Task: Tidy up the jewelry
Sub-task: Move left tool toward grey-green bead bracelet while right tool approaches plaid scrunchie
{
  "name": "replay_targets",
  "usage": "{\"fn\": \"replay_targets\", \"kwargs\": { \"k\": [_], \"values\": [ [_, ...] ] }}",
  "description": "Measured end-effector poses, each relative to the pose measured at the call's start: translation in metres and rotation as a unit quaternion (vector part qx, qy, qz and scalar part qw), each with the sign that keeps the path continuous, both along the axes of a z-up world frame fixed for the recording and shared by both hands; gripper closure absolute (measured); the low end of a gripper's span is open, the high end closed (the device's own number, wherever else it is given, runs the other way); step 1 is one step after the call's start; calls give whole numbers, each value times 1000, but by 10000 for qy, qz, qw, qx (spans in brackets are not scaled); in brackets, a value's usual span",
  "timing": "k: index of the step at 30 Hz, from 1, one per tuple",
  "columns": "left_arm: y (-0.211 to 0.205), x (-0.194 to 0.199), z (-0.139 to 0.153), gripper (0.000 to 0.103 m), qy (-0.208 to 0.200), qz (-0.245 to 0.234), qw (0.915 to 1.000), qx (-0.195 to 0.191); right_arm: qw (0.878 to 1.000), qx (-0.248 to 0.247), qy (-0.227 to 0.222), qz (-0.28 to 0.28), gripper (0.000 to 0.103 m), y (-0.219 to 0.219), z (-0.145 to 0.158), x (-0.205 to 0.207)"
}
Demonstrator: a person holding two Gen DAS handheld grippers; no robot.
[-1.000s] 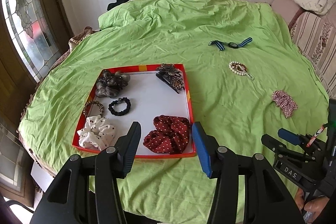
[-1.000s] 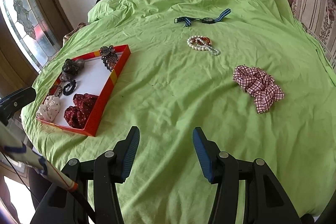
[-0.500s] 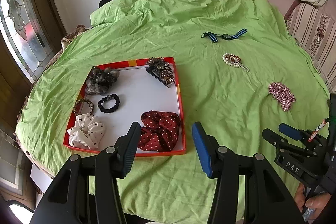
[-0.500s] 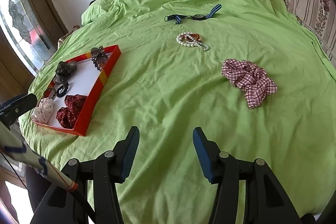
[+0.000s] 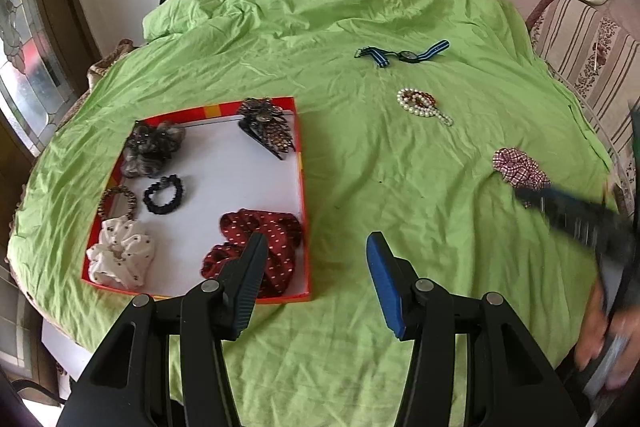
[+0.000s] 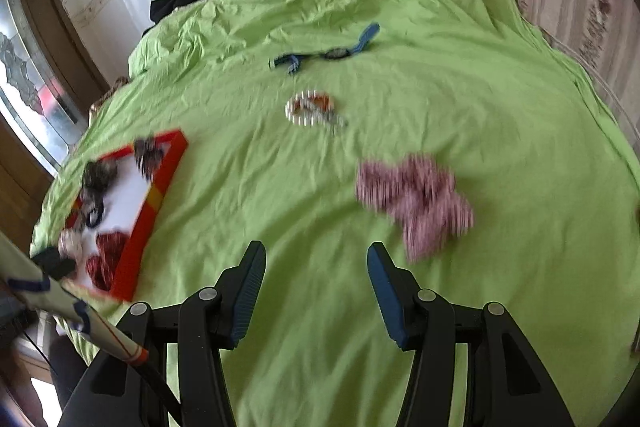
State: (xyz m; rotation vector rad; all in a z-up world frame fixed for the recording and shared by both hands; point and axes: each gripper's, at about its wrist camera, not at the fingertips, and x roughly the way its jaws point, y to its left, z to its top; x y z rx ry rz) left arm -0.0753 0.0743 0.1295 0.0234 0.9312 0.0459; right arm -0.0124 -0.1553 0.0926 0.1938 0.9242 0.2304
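Nearest us, the left gripper [image 5: 314, 267] hangs over the near edge of the green sheet [image 5: 360, 207], its jaws apart and holding nothing. The right gripper [image 6: 316, 277] is the same: jaws wide, nothing between them, hovering above bare sheet with the plaid scrunchie [image 6: 414, 201] just beyond and a little right of its blue finger.

My guess is that scrunchie is the next thing to go, being the closest loose piece. To take it well, I would swing the right gripper slightly rightward so the bunched middle sits between the fingers, come down until the tips brush the sheet, and close on the thick gathered part, not a loose frill. It is soft and should squash and hold easily. The risk is pinching the sheet along with it, so lift slowly and watch for the cloth rising.

On the left sits the red tray [image 5: 303, 187], already holding a red dotted scrunchie [image 5: 256, 251], a white one [image 5: 120, 259], a black hair tie [image 5: 164, 195] and some clips at its far end. The white middle is free, a good place to drop.

Farther out lie the pearl bracelet [image 5: 422, 105], then the striped watch [image 5: 402, 55], well apart from the tray.
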Motion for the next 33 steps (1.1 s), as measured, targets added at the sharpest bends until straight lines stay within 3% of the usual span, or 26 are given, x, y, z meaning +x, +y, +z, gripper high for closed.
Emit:
{"fn": "replay_targets", "kwargs": {
  "k": [4,9,15,16,17,21,26,30,31,32,33],
  "values": [
    [-1,8,-8,53,66,-44,9999,-96,9994,200,268,131,46,-6,4,65],
    [2,17,-19,53,174,-119,9996,-188,9968,-275,697,282,47,12,-21,153],
    [7,28,-30,52,256,-193,9992,-227,9950,-176,969,178,47,33,-55,211],
    [7,29,-32,52,274,-202,9991,-233,9944,-133,1038,137,53,35,-61,216],
    [8,30,-34,52,297,-204,9991,-239,9939,-101,1097,106,78,36,-66,218],
    [15,31,-39,52,342,-114,9989,-295,9901,548,1288,140,97,30,-67,205],
    [26,28,-38,53,375,23,9982,-470,9725,1528,1521,882,97,37,-49,140],
    [25,21,-34,53,357,50,9980,-522,9677,1508,1535,1317,96,40,-41,82],
    [23,20,-33,53,373,17,9976,-576,9728,1318,1436,1256,89,34,-37,69],
    [21,20,-32,53,381,-9,9974,-607,9776,1139,1311,1190,73,29,-34,60],
    [18,20,-31,53,388,-46,9973,-629,9836,941,1106,1070,64,20,-27,48]
  ]
}}
